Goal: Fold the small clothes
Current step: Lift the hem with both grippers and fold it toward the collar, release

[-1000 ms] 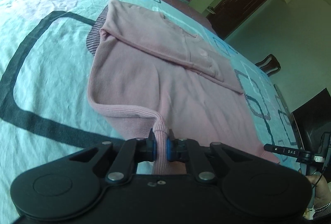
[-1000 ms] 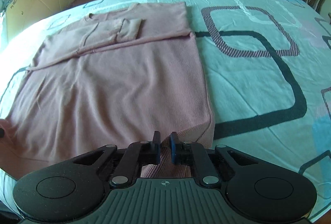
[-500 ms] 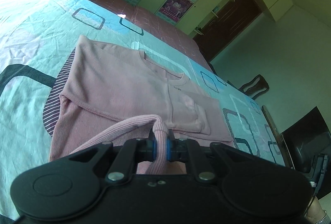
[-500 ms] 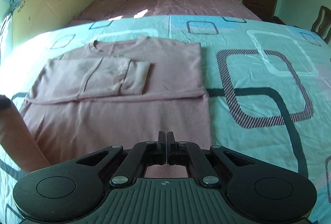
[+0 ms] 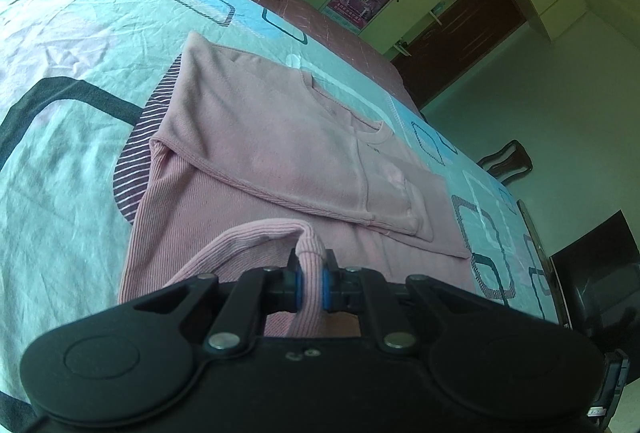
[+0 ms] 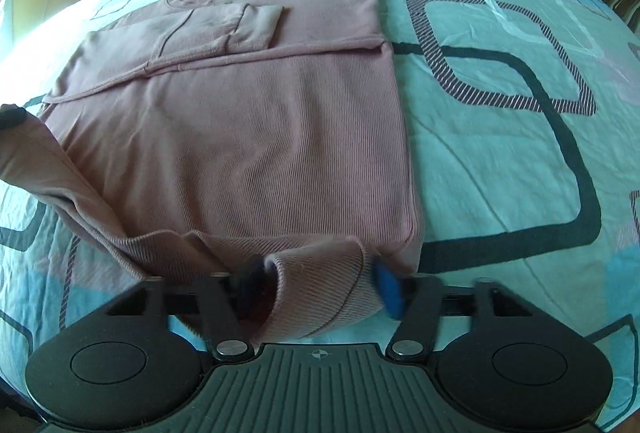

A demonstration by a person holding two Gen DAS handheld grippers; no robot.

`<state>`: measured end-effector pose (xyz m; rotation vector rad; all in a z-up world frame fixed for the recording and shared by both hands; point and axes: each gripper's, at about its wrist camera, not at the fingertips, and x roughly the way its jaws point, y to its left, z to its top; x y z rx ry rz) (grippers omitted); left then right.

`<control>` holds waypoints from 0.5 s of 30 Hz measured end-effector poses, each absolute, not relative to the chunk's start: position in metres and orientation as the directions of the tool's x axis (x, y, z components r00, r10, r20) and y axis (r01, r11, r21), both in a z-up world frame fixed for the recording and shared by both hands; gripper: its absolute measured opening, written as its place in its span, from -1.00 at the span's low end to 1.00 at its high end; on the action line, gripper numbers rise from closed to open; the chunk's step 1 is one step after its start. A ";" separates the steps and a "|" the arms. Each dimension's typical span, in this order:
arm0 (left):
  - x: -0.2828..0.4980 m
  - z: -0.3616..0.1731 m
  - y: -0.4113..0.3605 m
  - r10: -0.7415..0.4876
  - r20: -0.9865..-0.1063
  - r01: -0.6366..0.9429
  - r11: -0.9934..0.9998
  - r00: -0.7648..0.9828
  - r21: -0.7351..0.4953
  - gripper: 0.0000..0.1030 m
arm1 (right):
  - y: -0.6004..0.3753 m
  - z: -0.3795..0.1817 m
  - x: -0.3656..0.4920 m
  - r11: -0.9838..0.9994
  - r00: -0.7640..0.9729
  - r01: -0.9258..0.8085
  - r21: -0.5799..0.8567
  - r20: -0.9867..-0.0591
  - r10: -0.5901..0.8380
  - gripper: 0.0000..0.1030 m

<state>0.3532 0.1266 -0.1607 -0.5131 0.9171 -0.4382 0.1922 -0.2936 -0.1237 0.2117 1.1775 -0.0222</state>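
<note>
Lifted hem carried farther over the garment: the left gripper has brought its corner of the pink sweater up toward the folded sleeve, the ribbed edge arching out of the lower centre of the frame. Its blue pads are clamped together on that hem. In the right wrist view, the right gripper, pressed together half a second ago, now shows its fingers blurred and standing apart at bottom centre. A rolled bunch of the sweater's lower hem fills the gap between them; whether they press on it cannot be told. The sweater lies spread on a turquoise patterned bedspread, neckline toward the top of the frame and one sleeve folded across the chest.
</note>
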 end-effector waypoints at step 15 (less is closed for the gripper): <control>0.401 -0.125 0.129 -0.534 -0.521 0.130 0.770 0.666 -0.624 -0.83 | -0.320 -0.069 0.299 0.951 0.617 0.159 0.264 -0.779 0.113 -0.88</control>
